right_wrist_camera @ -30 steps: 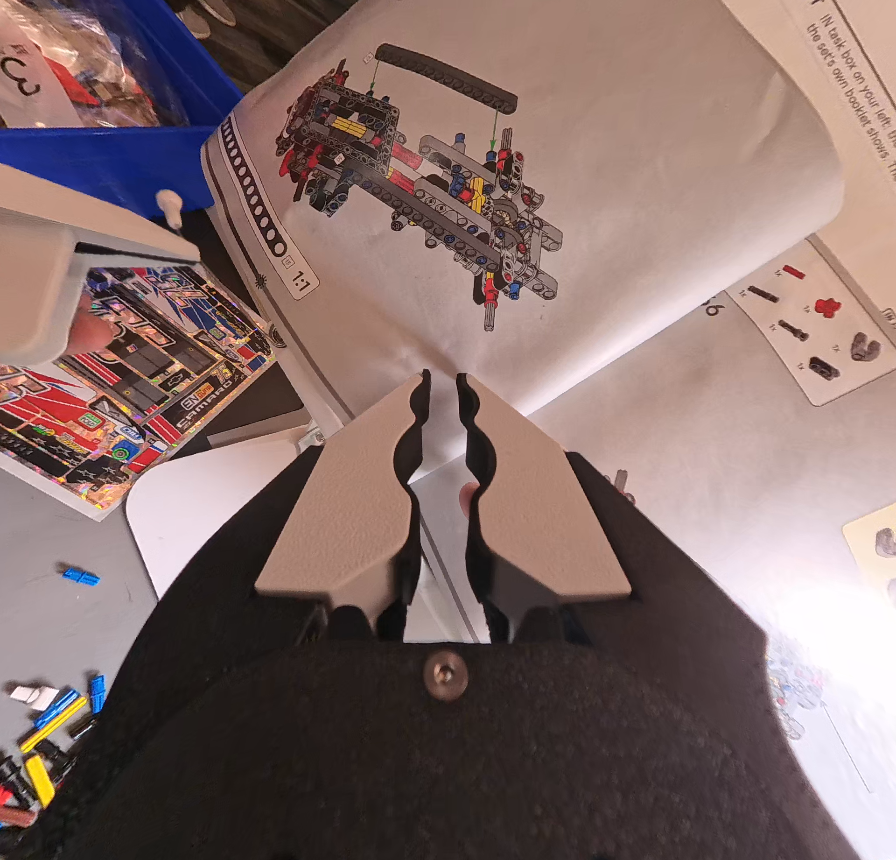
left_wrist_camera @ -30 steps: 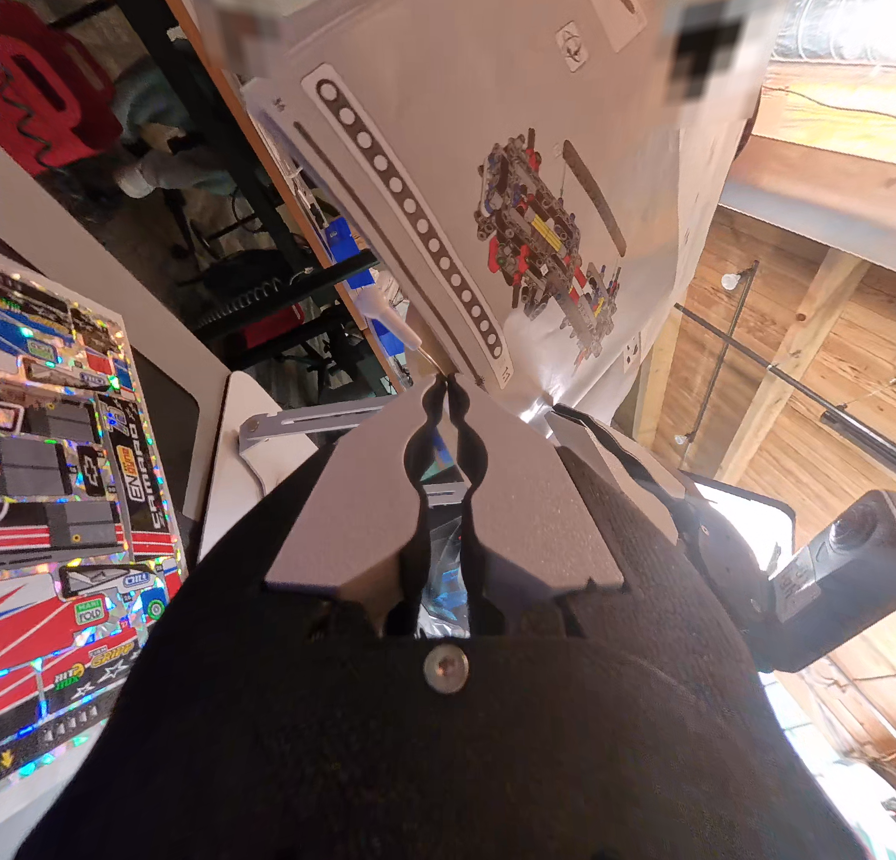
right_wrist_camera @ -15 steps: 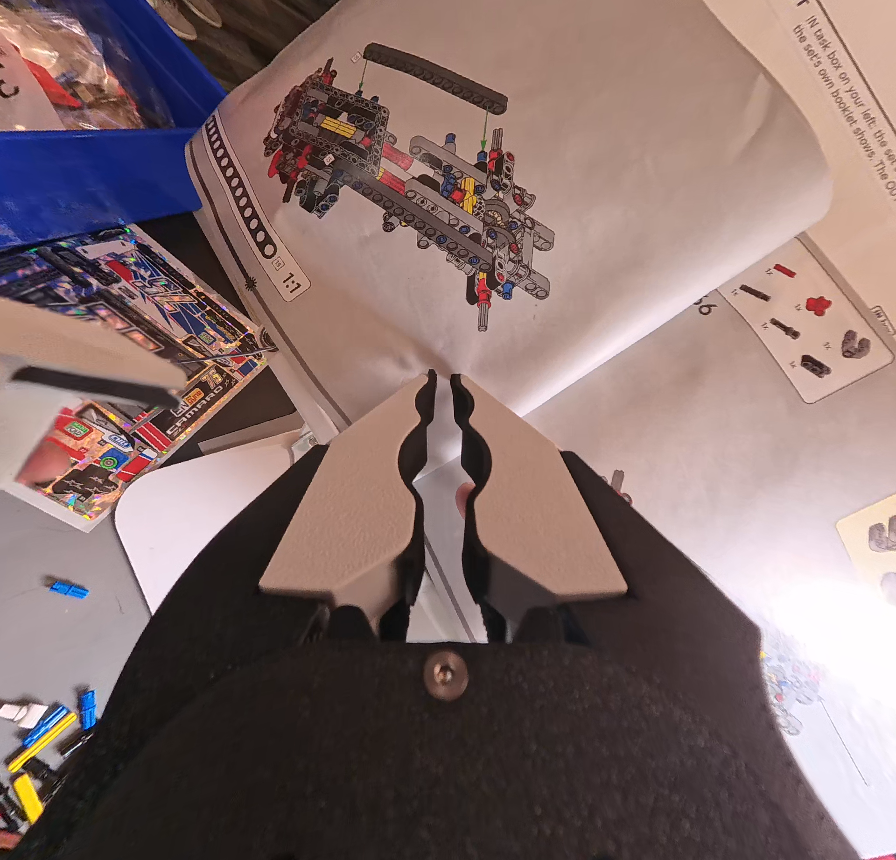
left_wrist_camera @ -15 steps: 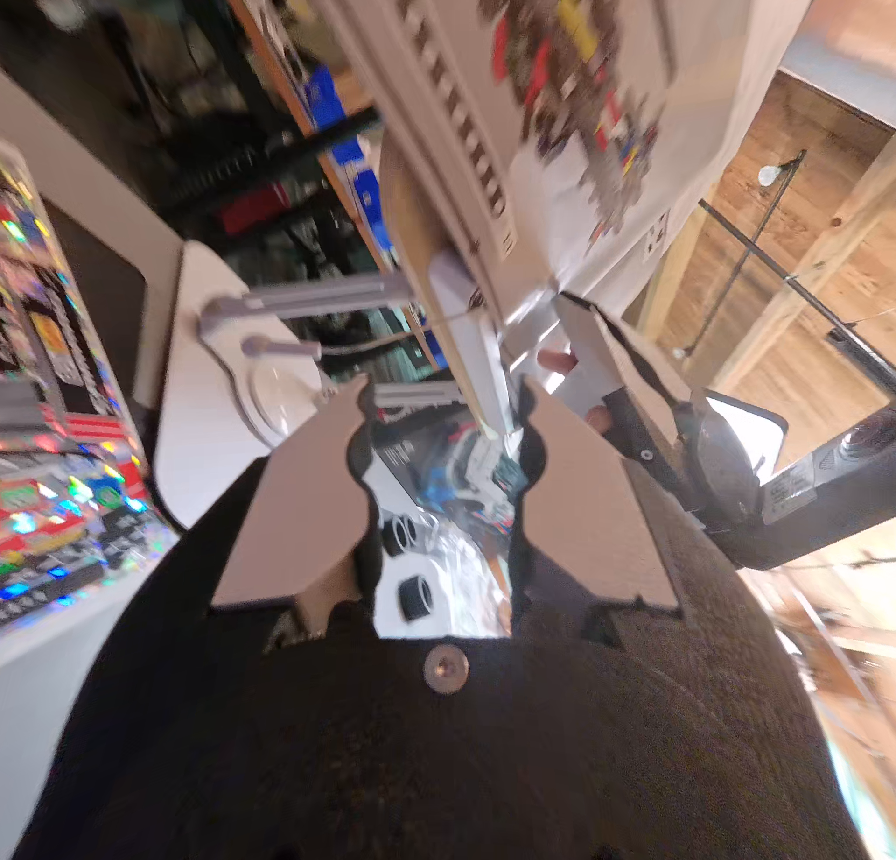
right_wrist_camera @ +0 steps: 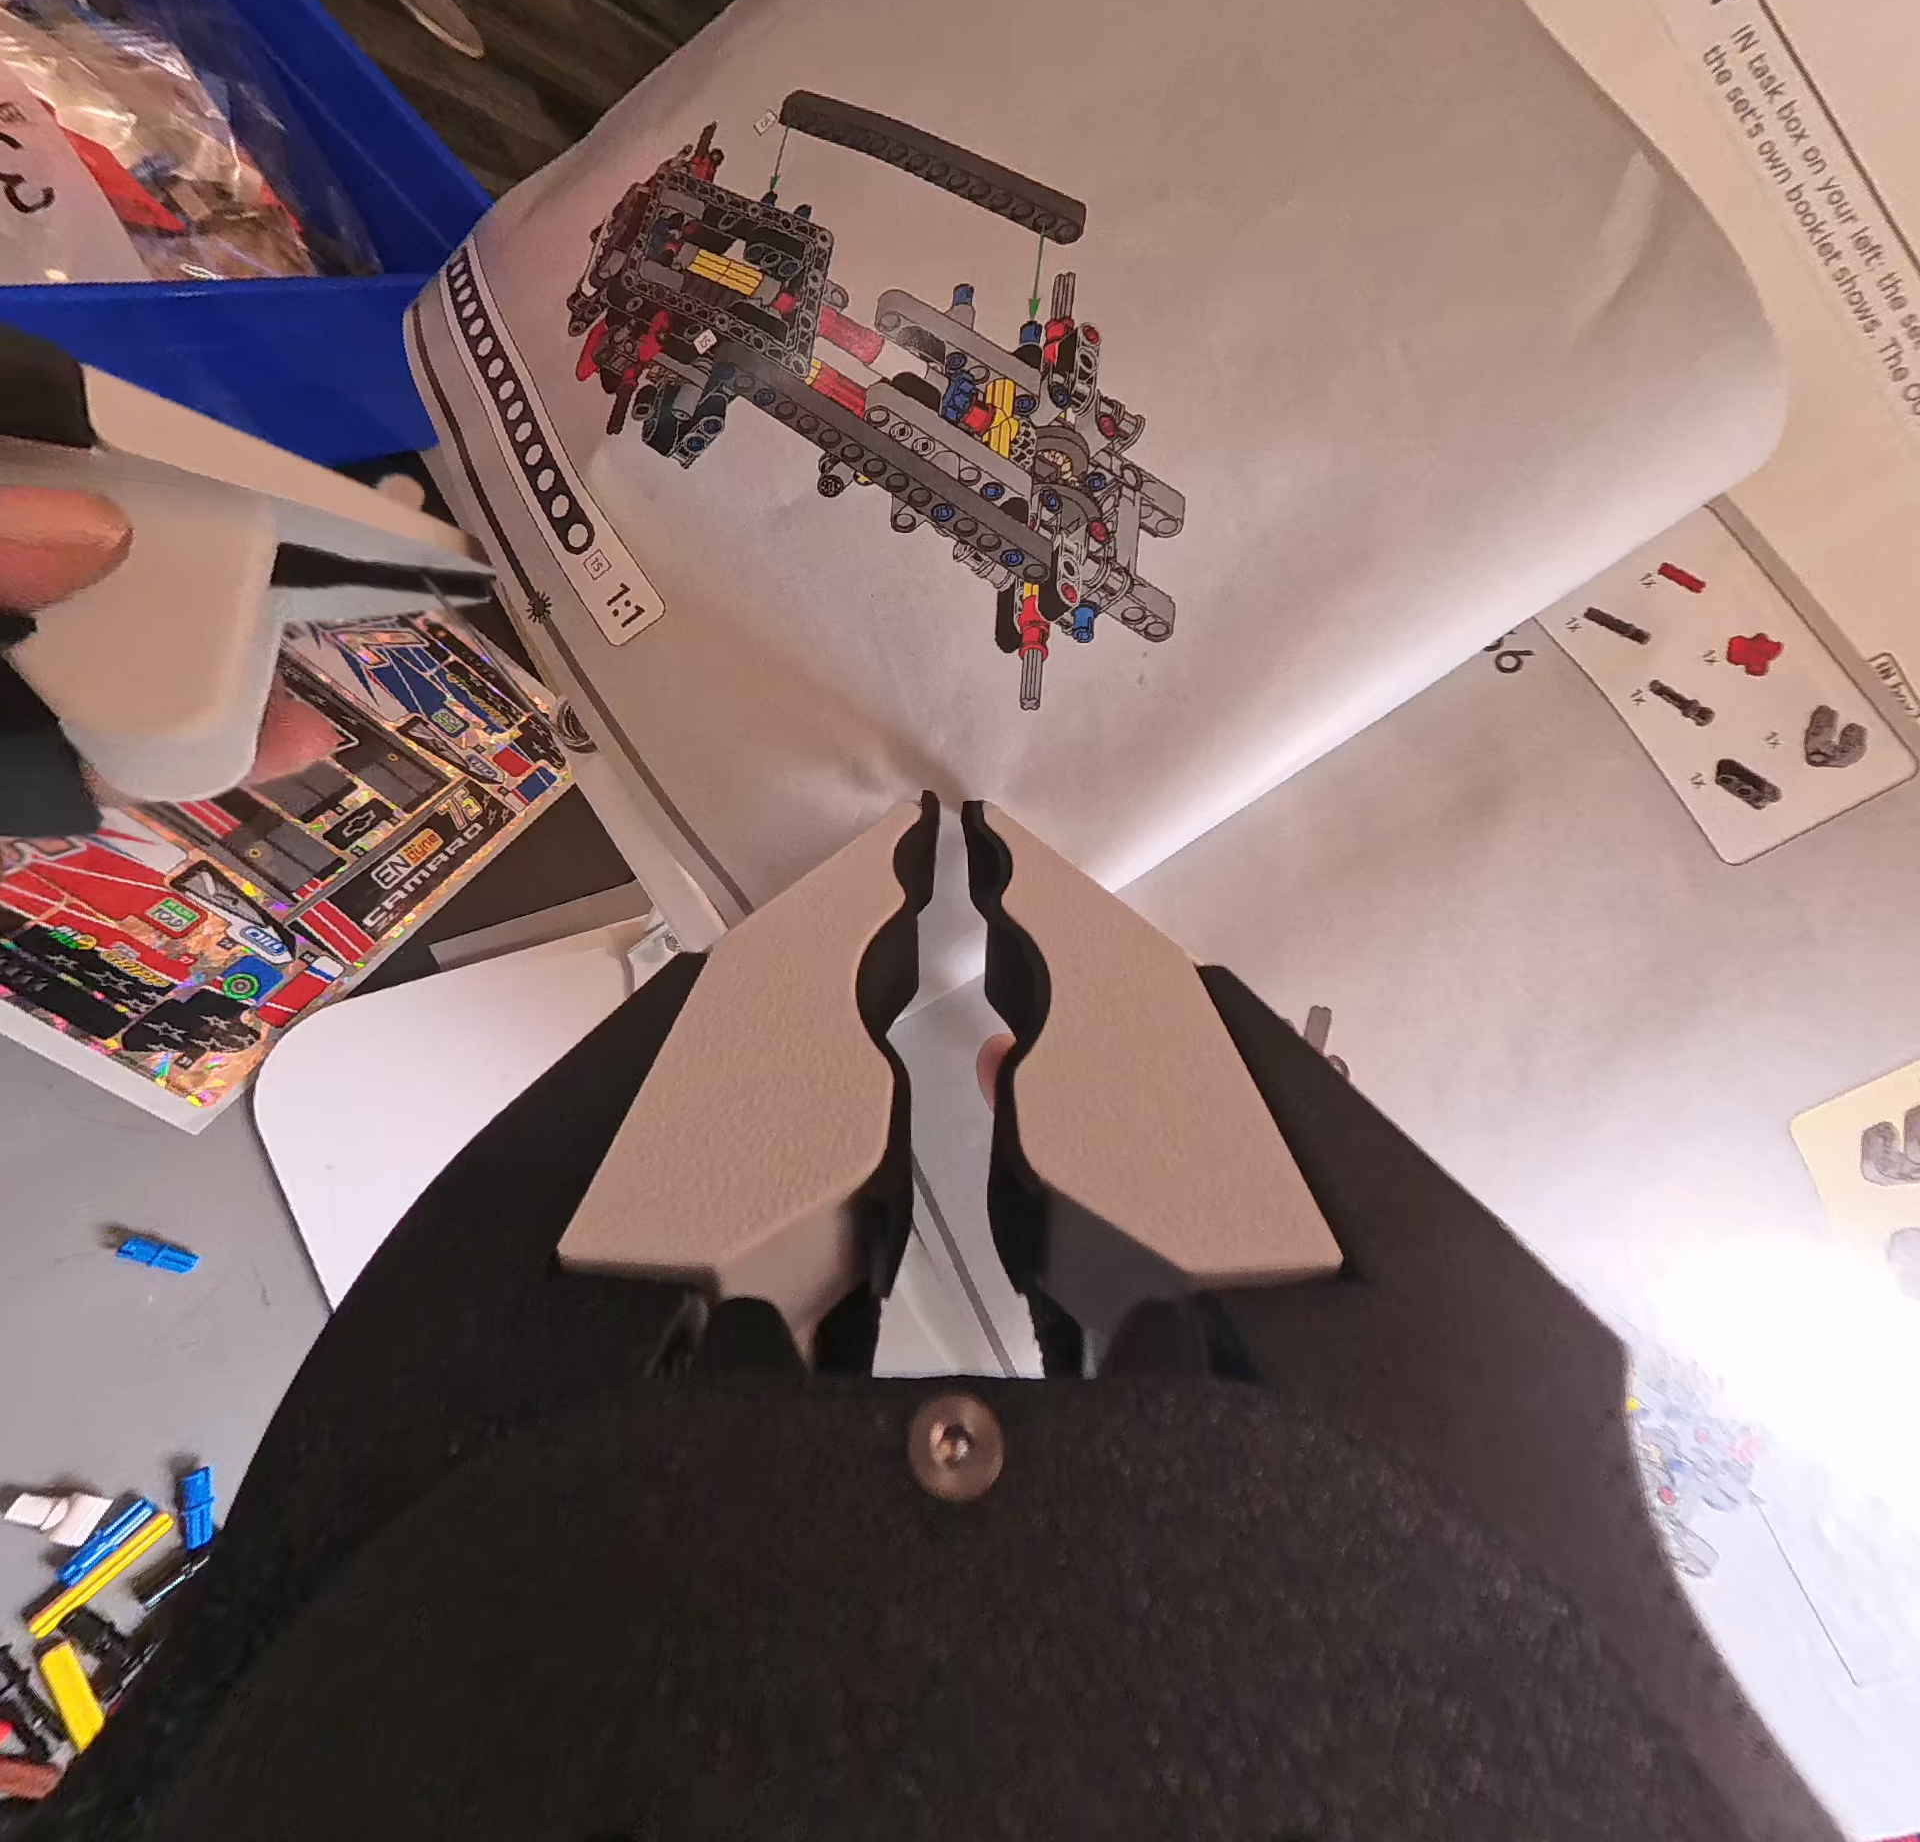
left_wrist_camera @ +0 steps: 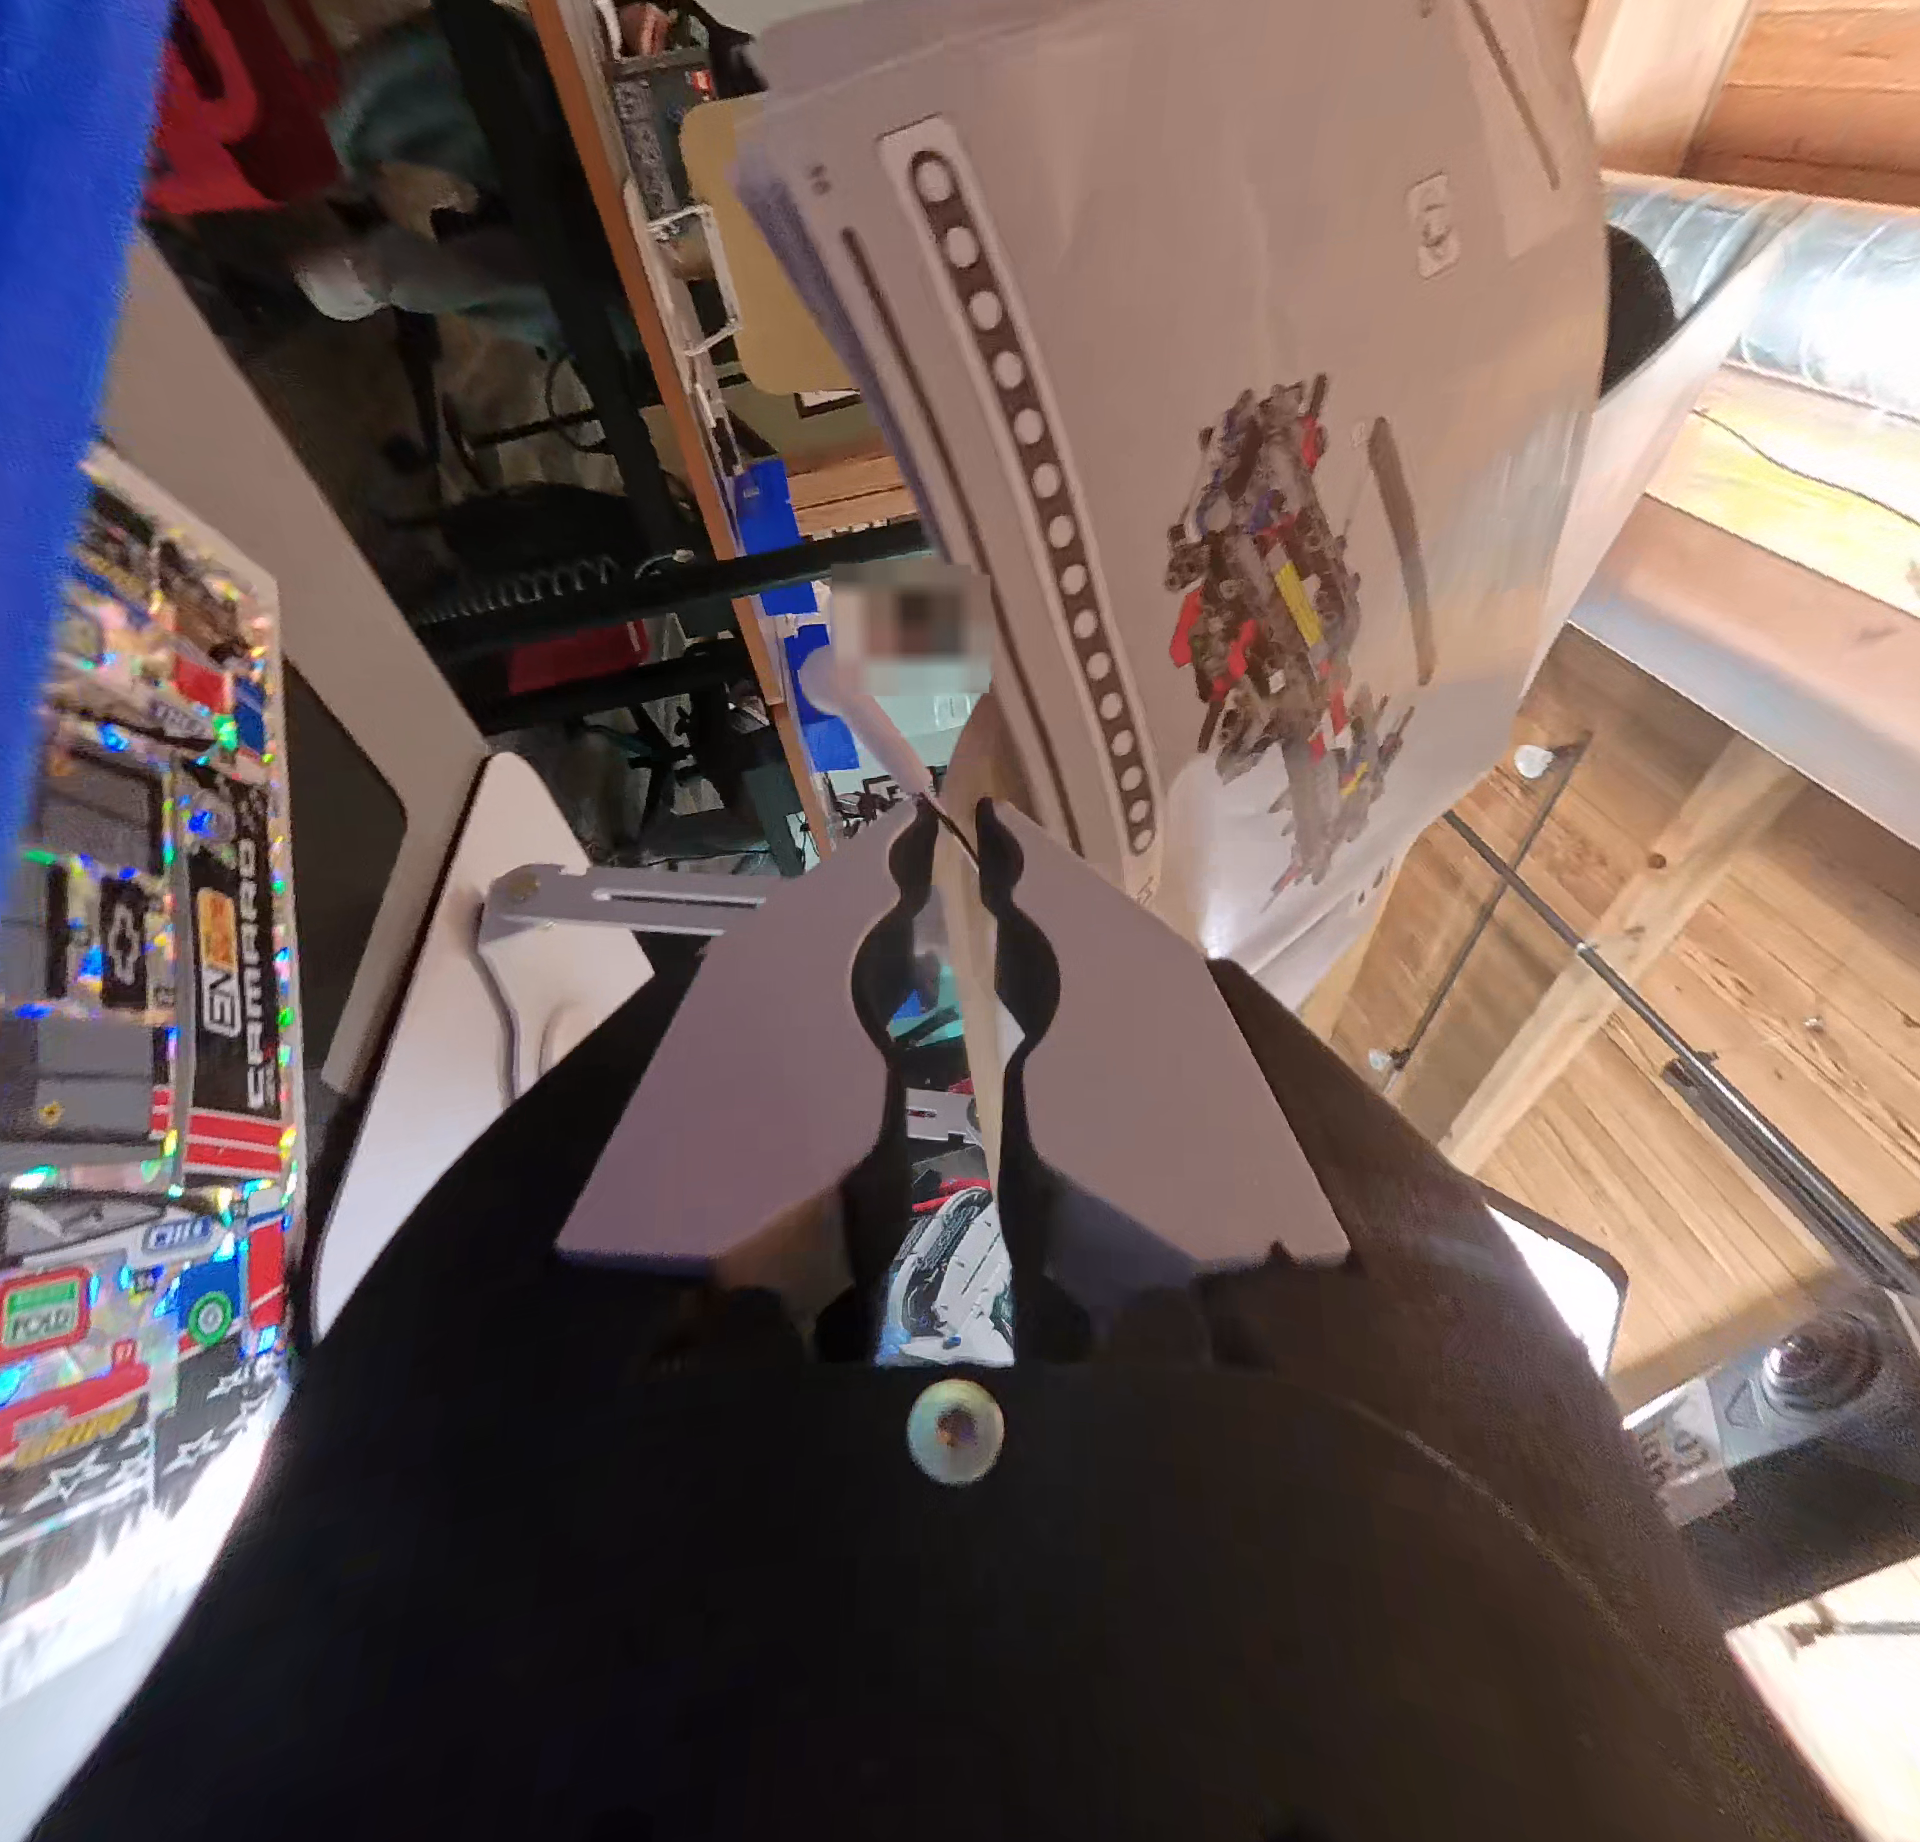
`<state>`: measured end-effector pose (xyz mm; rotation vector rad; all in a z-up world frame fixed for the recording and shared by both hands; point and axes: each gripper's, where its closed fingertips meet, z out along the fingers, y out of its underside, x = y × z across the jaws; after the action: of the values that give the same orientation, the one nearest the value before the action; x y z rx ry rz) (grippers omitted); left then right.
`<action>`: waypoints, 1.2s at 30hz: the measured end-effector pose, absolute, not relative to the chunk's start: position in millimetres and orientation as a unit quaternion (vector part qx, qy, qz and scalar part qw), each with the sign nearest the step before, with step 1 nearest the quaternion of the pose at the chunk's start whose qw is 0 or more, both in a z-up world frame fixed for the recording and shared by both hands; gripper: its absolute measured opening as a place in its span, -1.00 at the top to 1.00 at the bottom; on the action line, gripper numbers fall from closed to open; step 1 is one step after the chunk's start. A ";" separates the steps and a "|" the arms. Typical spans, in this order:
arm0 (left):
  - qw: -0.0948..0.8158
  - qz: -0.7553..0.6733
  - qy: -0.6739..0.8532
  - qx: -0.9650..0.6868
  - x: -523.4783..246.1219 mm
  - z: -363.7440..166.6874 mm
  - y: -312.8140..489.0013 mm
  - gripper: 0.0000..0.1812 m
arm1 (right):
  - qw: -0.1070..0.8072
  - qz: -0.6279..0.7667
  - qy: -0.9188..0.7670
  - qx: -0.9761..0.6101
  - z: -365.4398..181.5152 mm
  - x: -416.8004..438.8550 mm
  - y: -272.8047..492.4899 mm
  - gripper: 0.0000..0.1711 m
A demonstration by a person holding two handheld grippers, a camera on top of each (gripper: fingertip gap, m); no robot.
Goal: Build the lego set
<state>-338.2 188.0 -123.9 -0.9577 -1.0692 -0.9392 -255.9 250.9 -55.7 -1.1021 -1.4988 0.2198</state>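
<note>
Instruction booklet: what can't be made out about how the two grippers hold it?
- Left wrist view: left gripper fingers nearly shut on the booklet edge; contact unclear.
- Right wrist view: right gripper grip point hidden behind its fingers.
- Facing page washed out by glare.

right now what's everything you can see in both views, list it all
instruction booklet: one, grey pages, open with a page curled up, ahead of both grippers
sticker sheet: one, holographic multicolour, flat on the table to the left
blue bin: one, far left, clear bags inside
white board: one, under the booklet's near edge
loose lego pieces: several, blue, yellow, black, white, bottom left on the grey table
left gripper: fingers nearly closed on a thin page edge
right gripper: fingers nearly closed around a booklet page
</note>
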 end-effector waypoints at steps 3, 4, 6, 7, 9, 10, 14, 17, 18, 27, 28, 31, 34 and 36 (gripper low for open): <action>0.664 -0.394 -0.458 -0.441 -337.1 -116.7 183.1 0.96 | 0.596 0.095 -0.641 -0.474 -54.8 -255.9 251.8 0.99; 0.666 -0.387 -0.457 -0.445 -335.8 -114.9 181.4 0.97 | 0.596 0.096 -0.639 -0.477 -54.5 -255.8 252.3 1.00; 0.674 -0.371 -0.451 -0.452 -333.6 -110.1 178.1 0.97 | 0.594 0.098 -0.635 -0.483 -54.5 -256.3 252.6 1.00; 0.682 -0.360 -0.442 -0.458 -332.2 -105.1 176.3 0.98 | 0.592 0.098 -0.635 -0.486 -55.5 -256.6 252.5 1.00; 0.692 -0.336 -0.424 -0.479 -329.1 -96.6 174.3 0.99 | 0.593 0.088 -0.636 -0.486 -55.5 -257.2 252.9 1.00; 0.691 -0.335 -0.419 -0.485 -328.2 -94.3 174.1 0.99 | 0.593 0.085 -0.637 -0.485 -55.6 -257.4 252.9 1.00; 0.715 -0.263 -0.345 -0.548 -324.1 -82.0 177.2 1.00 | 0.593 0.087 -0.635 -0.487 -55.5 -258.1 253.1 1.00; 0.722 -0.217 -0.280 -0.594 -319.4 -69.5 185.0 1.00 | 0.594 0.087 -0.635 -0.486 -55.8 -259.0 253.0 1.00; 0.722 -0.205 -0.260 -0.607 -318.0 -66.2 188.7 1.00 | 0.595 0.086 -0.634 -0.486 -55.8 -259.1 253.0 1.00; 0.699 -0.096 -0.042 -0.707 -282.5 -52.8 226.7 1.00 | 0.593 0.096 -0.635 -0.486 -56.1 -259.9 251.2 1.00; 0.691 -0.091 -0.025 -0.717 -277.5 -54.5 230.4 1.00 | 0.592 0.098 -0.635 -0.486 -56.3 -259.8 250.7 0.99; 0.663 -0.068 0.040 -0.744 -257.7 -65.0 238.7 0.98 | 0.587 0.103 -0.639 -0.486 -56.5 -258.7 248.6 0.96; 0.661 -0.024 0.064 -0.748 -255.7 -66.9 240.1 0.98 | 0.580 0.101 -0.646 -0.486 -58.9 -254.9 247.1 0.89; 0.658 -0.028 0.070 -0.749 -255.7 -66.9 239.2 0.98 | 0.581 0.101 -0.647 -0.484 -58.4 -251.3 246.4 0.84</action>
<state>-255.7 239.2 -66.9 -1.6957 0.1585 -0.0635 -251.3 246.4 -58.4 -1.1301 -1.5118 0.2366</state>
